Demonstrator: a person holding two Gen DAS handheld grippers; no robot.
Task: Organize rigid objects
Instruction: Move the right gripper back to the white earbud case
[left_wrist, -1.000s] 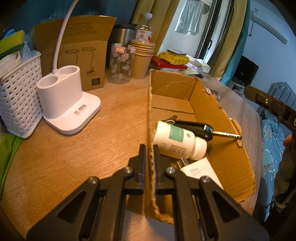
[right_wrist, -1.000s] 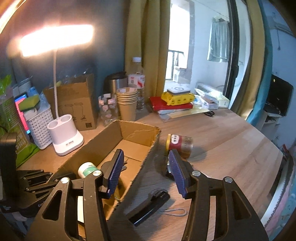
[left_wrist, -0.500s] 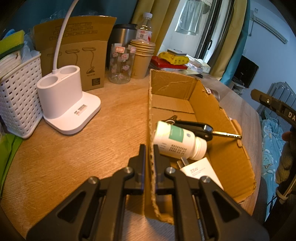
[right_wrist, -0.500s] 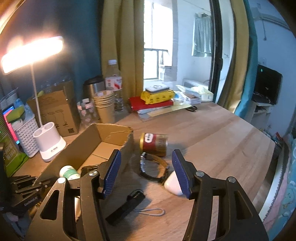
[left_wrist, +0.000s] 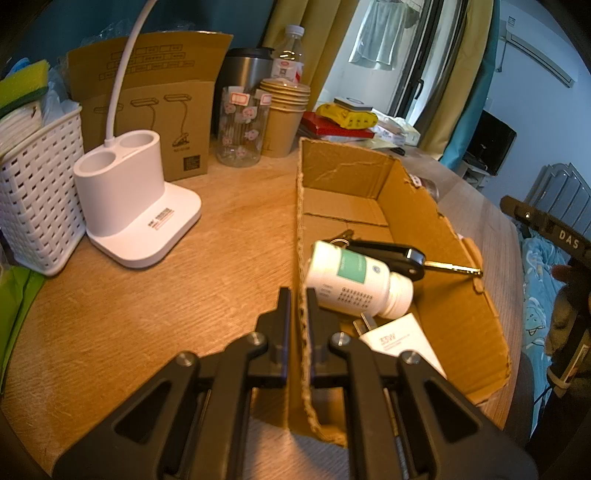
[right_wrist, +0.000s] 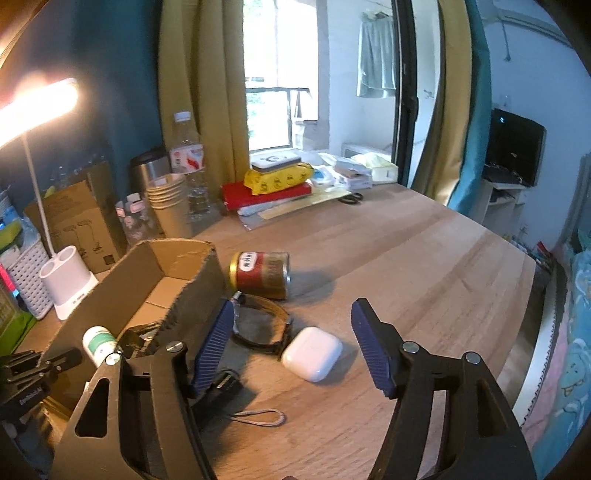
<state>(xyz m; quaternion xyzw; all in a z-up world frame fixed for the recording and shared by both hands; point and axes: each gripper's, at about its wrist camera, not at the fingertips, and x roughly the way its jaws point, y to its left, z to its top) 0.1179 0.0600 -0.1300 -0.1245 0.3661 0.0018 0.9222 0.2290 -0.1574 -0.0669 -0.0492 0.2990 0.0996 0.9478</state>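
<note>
Pinching the near side wall of the cardboard box (left_wrist: 388, 192), the left tool (left_wrist: 295, 302) has its fingers pressed onto the cardboard from both sides. Inside the box lie a white pill bottle (left_wrist: 354, 280) on its side, a black car key (left_wrist: 391, 254) at its 1 o'clock, and a white charger (left_wrist: 399, 339) at its 5 o'clock. The right tool (right_wrist: 295, 328) hangs spread above the desk (right_wrist: 406, 251), its jaws having just been opening, with nothing pinched. Between its blue pads the white earbud case (right_wrist: 312, 353) rests on the wood, a watch (right_wrist: 262, 325) touching it at 10 o'clock and a red can (right_wrist: 260, 274) lying beyond at 11 o'clock
</note>
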